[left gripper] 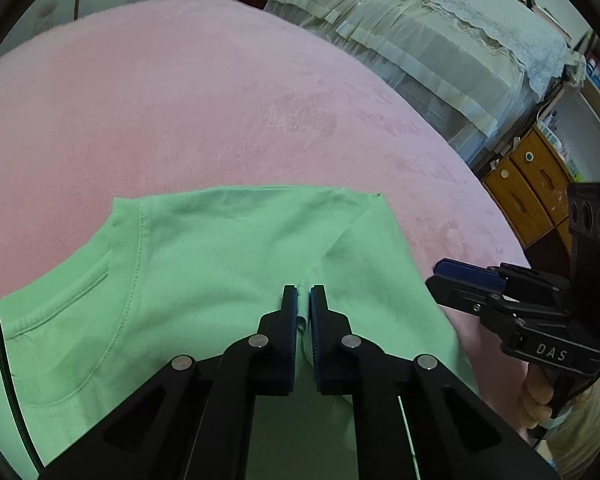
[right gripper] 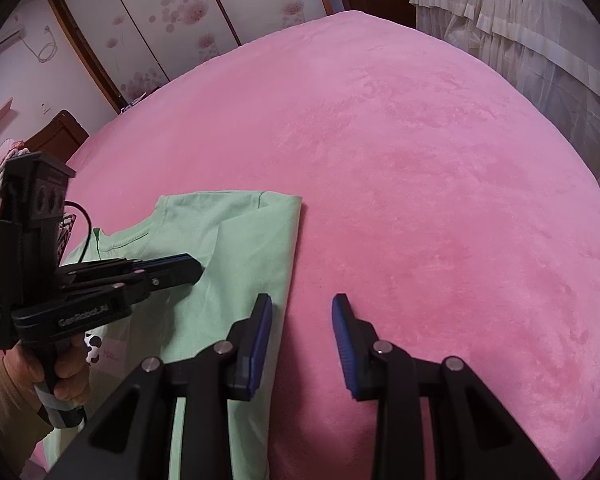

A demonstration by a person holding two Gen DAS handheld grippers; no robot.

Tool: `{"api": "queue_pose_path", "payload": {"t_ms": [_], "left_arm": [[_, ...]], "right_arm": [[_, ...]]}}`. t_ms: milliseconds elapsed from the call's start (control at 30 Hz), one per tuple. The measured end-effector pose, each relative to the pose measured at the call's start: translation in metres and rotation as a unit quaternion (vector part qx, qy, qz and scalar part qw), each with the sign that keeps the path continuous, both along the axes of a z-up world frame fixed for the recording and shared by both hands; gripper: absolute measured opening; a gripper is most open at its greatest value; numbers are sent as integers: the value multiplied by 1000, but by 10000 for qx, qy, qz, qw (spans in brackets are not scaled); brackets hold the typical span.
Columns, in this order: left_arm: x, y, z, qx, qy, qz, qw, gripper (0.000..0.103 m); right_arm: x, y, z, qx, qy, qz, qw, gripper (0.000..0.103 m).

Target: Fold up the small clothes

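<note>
Pinching a small ridge of green fabric between nearly closed fingers, the left claw (left gripper: 303,289) points forward and down onto the green T-shirt (left gripper: 204,248), close to the shirt's folded right-hand side. In the right wrist view the same claw (right gripper: 198,268) reaches in level from the left, held by the person's left hand (right gripper: 66,376) wrapped around its grip low at the near left.

The right claw (right gripper: 301,300) stands wide, holding nothing. Its left finger (right gripper: 260,332) hangs over the shirt's right folded edge, and its right finger (right gripper: 346,340) is over bare pink bedspread (right gripper: 440,200). From the left wrist view, the right claw (left gripper: 436,276) comes in from the right, its tips just beside the shirt's right edge.

The T-shirt lies flat on the near left part of the bed, folded lengthwise, its long axis running from the near edge away toward the far side. The ribbed collar (left gripper: 126,240) sits at the shirt's far left, and the far right corner forms a neat point.

Beyond the bed stands cream ruffled drapery (right gripper: 520,40), and sliding doors with pink blossoms (right gripper: 172,12) line the far left wall.
</note>
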State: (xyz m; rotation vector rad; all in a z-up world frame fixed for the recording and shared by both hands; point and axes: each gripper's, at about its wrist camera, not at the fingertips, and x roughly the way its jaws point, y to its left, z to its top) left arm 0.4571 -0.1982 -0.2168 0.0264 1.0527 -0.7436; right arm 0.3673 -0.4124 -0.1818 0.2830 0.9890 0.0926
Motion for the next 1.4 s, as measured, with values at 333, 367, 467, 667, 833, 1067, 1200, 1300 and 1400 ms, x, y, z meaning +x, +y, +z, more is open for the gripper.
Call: {"api": "queue_pose_path", "payload": {"t_ms": [333,367,467,667,833,1067,1200,1300,1400], "left_arm": [[-11,15,14,319,-247,544,9977,4],[-11,15,12,370,-240,580,9973,4],[-6,21,3,485,-150,683,9964,4],[-2,15,-8,583,-62,889,9943,5],[0,15,-7,779,27,1108,9908,13],[-28,31,40,1097,-343,1522,9816,67],[-65,47,79,1459,-879,1885,9672,81],[-100,67,111,1512,-1012,2206,9582,81],[-124,92,139,1203,-976,2572,9539,87]], "right_arm": [[11,3,-4,210,72,-45,9997,31],[12,4,-4,254,79,-42,9996,31],[22,5,-5,278,91,-88,9995,31],[42,19,-14,-185,314,-50,9993,29],[37,31,-12,-835,378,-65,9958,29],[-5,38,35,-1026,204,-90,9945,31],[-36,49,80,-850,138,-159,9962,31],[-61,63,98,-423,165,-158,9988,32],[-82,76,119,-359,176,-242,9989,32]]}}
